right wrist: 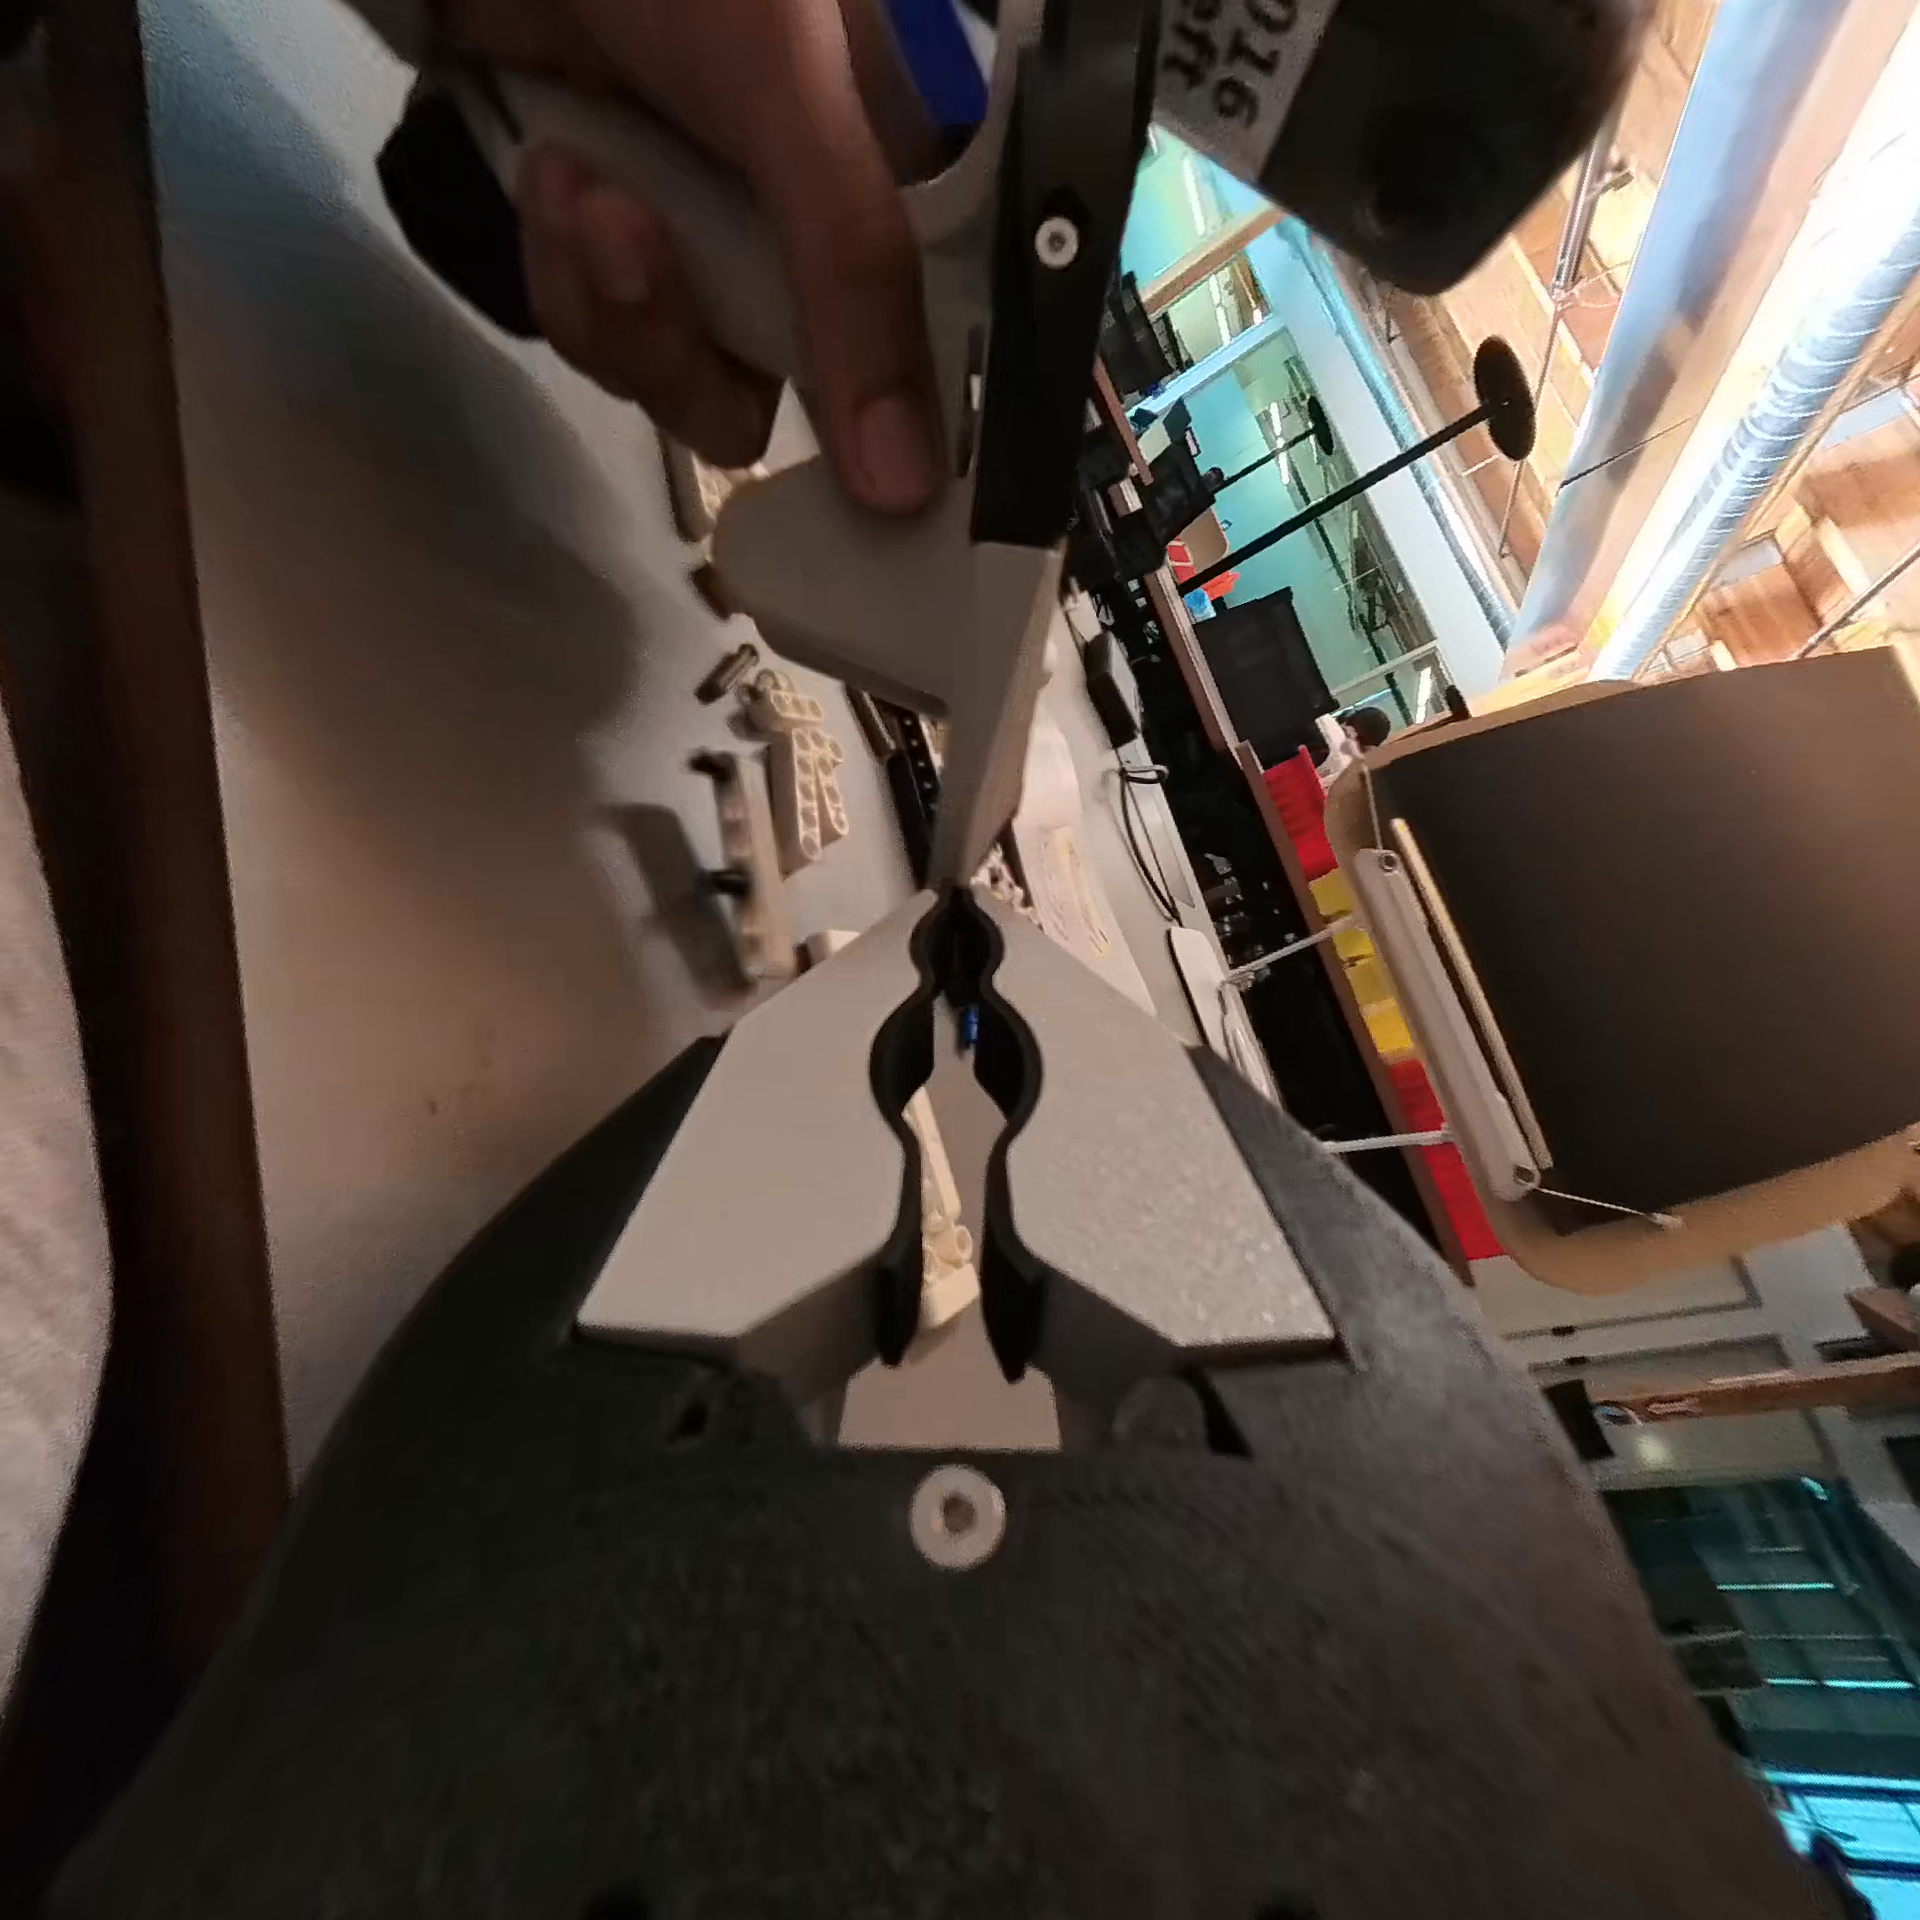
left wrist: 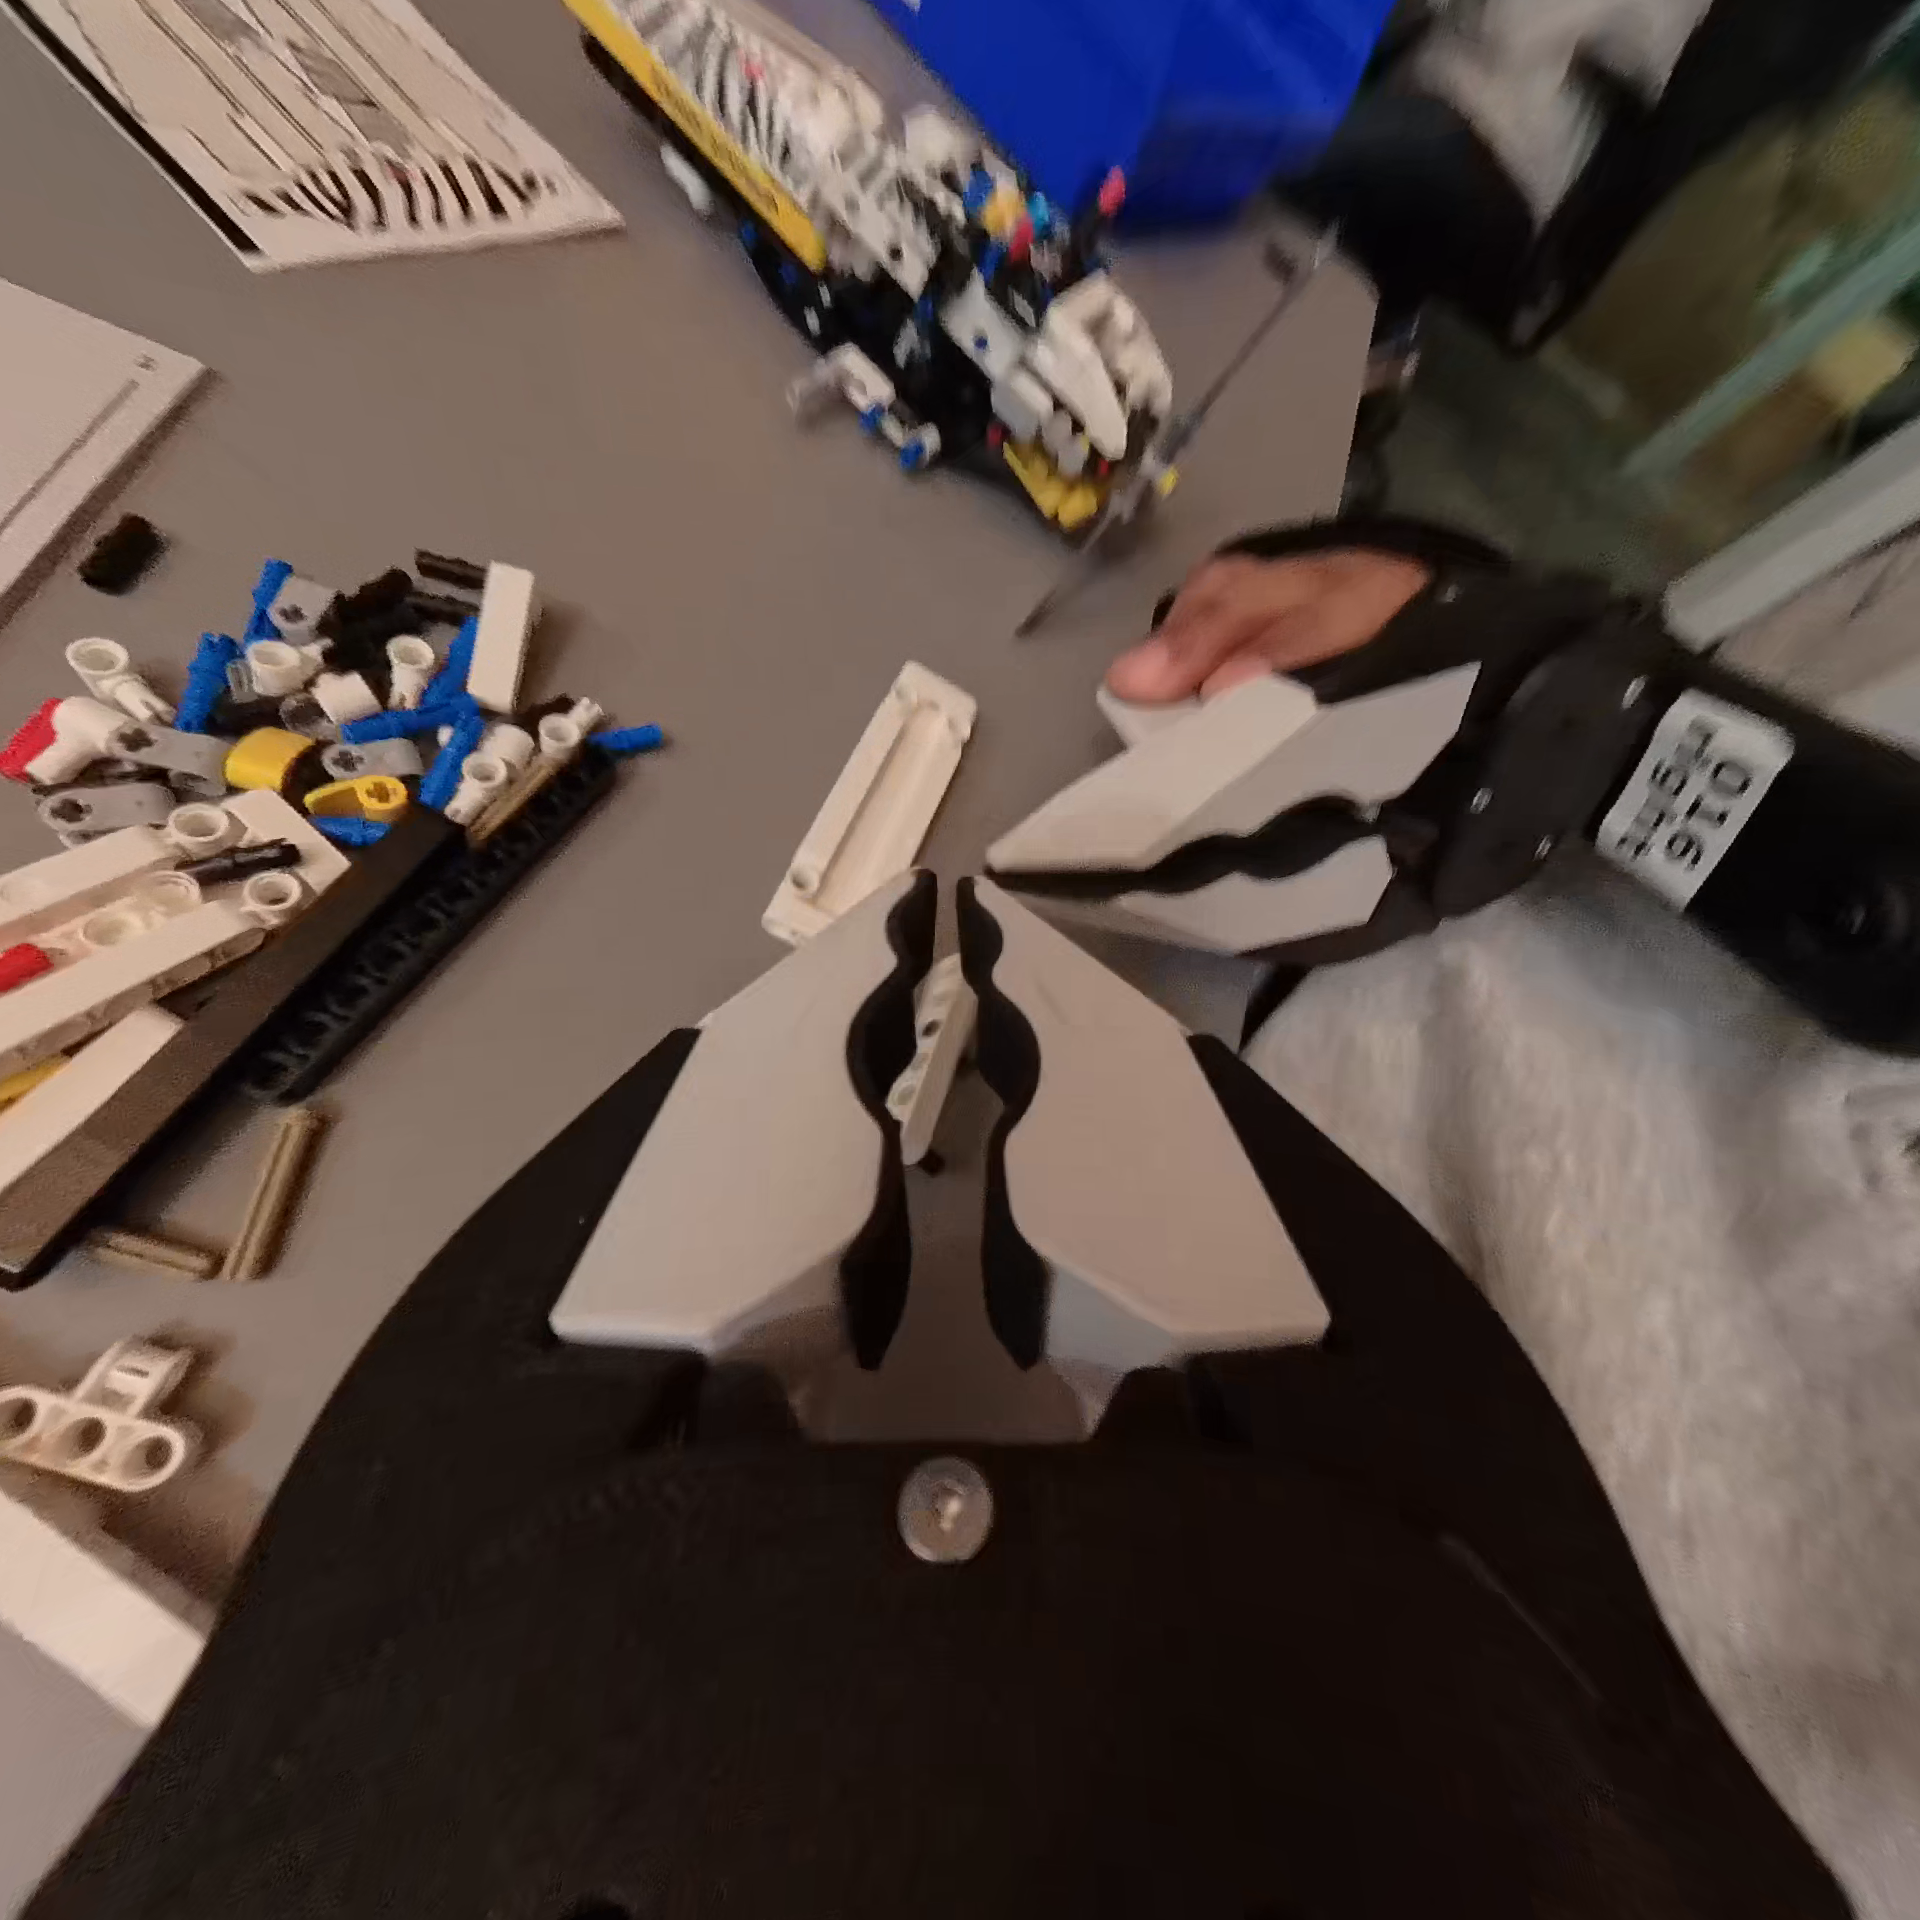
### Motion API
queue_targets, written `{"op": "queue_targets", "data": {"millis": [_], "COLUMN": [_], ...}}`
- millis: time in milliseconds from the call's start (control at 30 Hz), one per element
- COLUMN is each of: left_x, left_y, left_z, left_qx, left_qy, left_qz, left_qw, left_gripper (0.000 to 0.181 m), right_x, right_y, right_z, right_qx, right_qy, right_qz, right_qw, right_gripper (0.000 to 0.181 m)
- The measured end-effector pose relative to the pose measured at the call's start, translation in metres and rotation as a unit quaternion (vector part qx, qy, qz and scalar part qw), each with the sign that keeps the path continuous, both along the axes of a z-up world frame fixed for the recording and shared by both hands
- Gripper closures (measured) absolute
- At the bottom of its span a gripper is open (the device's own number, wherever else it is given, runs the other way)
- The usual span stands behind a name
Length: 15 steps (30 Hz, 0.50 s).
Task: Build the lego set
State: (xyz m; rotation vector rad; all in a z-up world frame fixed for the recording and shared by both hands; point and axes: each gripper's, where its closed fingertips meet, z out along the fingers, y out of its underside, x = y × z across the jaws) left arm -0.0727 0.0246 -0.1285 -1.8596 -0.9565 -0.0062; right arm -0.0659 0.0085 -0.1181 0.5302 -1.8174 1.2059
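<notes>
My left gripper [left wrist: 945,885] is shut on a short white beam with holes [left wrist: 935,1049], which sits tilted between the fingers above the grey table [left wrist: 623,468]. My right gripper [right wrist: 951,902] is shut on a small blue pin [right wrist: 966,1029]. In the left wrist view the right gripper [left wrist: 1000,868] comes in from the right, held by a hand [left wrist: 1247,623], its tips almost touching the left gripper's tips. In the right wrist view the left gripper [right wrist: 954,868] comes down from above, tip to tip. The partly built model [left wrist: 987,343] stands at the back.
A pile of loose white, blue, black and yellow parts [left wrist: 312,727] lies left, with a long black beam [left wrist: 416,935]. A white panel [left wrist: 873,800] lies just beyond the tips. An instruction booklet [left wrist: 312,125] and a blue box [left wrist: 1122,83] lie at the back. A white T-piece [left wrist: 94,1423] lies near left. Only a small space, under 4 cm, lies between the two pairs of fingers. Between my left fingertips and the partly built model [left wrist: 987,343] there is roughly 15 centimetres.
</notes>
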Motion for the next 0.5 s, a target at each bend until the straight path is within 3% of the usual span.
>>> {"op": "queue_targets", "data": {"millis": [167,500], "left_x": [0.004,0.029], "left_y": [-0.008,-0.007], "left_z": [-0.021,-0.008], "left_qx": [-0.101,-0.088], "left_qy": [-0.001,0.031], "left_qz": [-0.026,-0.050], "left_qw": [0.995,0.994], "left_gripper": [0.178,0.151], "right_x": [-0.005,-0.010], "right_y": [0.001,0.008], "right_z": [0.001,0.019], "right_qx": [-0.007,-0.066], "right_qy": [-0.023,-0.066], "right_qz": [-0.008,-0.005], "right_qw": [1.000,0.996], "right_gripper": [0.181,0.181]}}
